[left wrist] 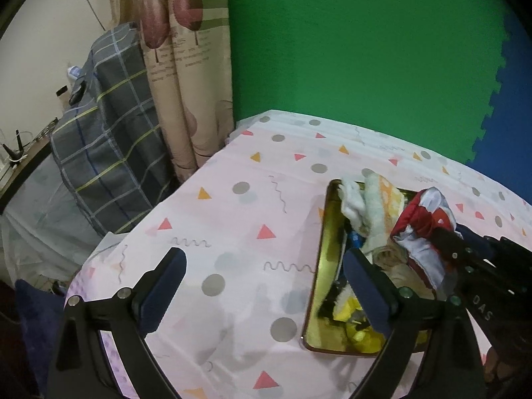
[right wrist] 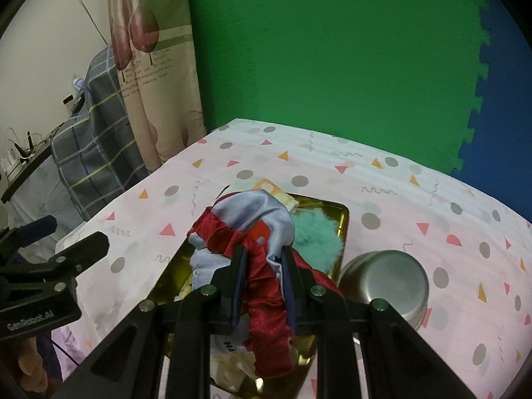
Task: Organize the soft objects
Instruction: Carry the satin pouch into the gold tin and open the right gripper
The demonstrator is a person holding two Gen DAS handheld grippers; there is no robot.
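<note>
Left wrist: left gripper (left wrist: 266, 286) spread wide over the patterned tablecloth (left wrist: 232, 206), nothing between its pads, beside the gold tray (left wrist: 324, 266) heaped with soft cloths (left wrist: 369, 206). Right wrist: right gripper (right wrist: 262, 266) clamped on a red and silver satin cloth (right wrist: 252, 229) above the tray (right wrist: 344, 229), near a teal fluffy piece (right wrist: 316, 236) and an overturned metal bowl (right wrist: 385, 279).

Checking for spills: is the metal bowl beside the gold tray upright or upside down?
Upside down. In the right wrist view the metal bowl shows its flat base on top, with the wider rim down on the tablecloth.
</note>
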